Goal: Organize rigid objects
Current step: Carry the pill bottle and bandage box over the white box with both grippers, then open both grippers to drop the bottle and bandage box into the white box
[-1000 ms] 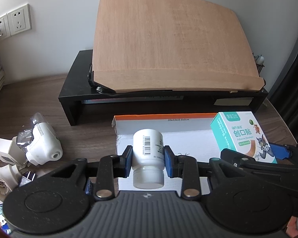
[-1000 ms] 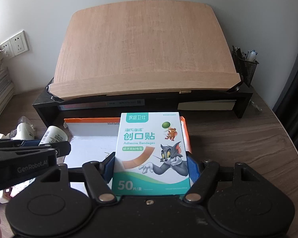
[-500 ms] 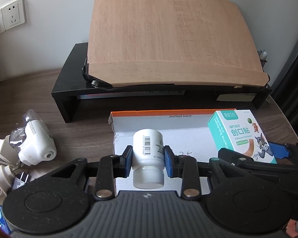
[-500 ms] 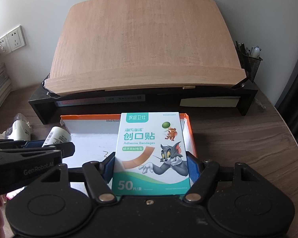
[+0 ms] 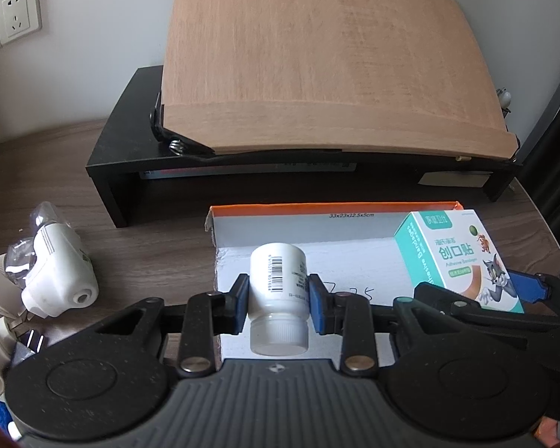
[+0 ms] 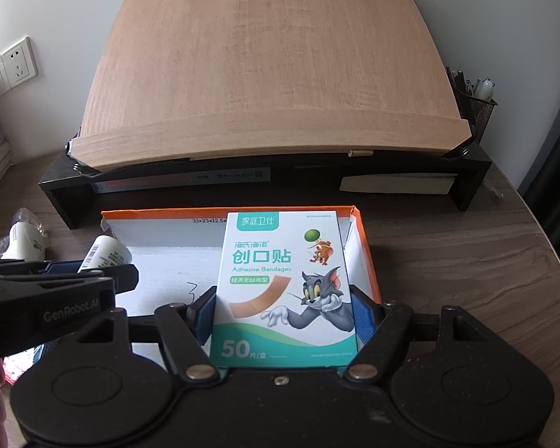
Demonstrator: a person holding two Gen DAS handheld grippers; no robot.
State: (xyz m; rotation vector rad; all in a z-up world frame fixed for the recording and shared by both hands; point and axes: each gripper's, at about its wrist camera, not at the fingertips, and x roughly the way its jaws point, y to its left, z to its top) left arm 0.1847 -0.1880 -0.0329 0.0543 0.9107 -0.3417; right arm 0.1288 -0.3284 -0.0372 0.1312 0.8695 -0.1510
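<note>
- L gripper: blue pads clamped on bottle at its sides; bottle lies along the fingers, cap toward cam, base pointing fwd, barcode up.
- Bottle is held over the tray, near its left end; contact w/ tray floor can't be told.
- R gripper: pads clamped on bandage box at both side edges, printed face up, "50" end nearest cam.
- Box sits over the tray's right part, just inside the right wall.
- Grippers side by side, near but apart; each shows in the other's view.
- Left of L gripper, on desk: white plugs, partly in clear wrap.
- Ahead of both, past tray: black stand w/ tilted wood board on top.
- Far right of R gripper: mesh pen cup. Far left: wall sockets.
</note>
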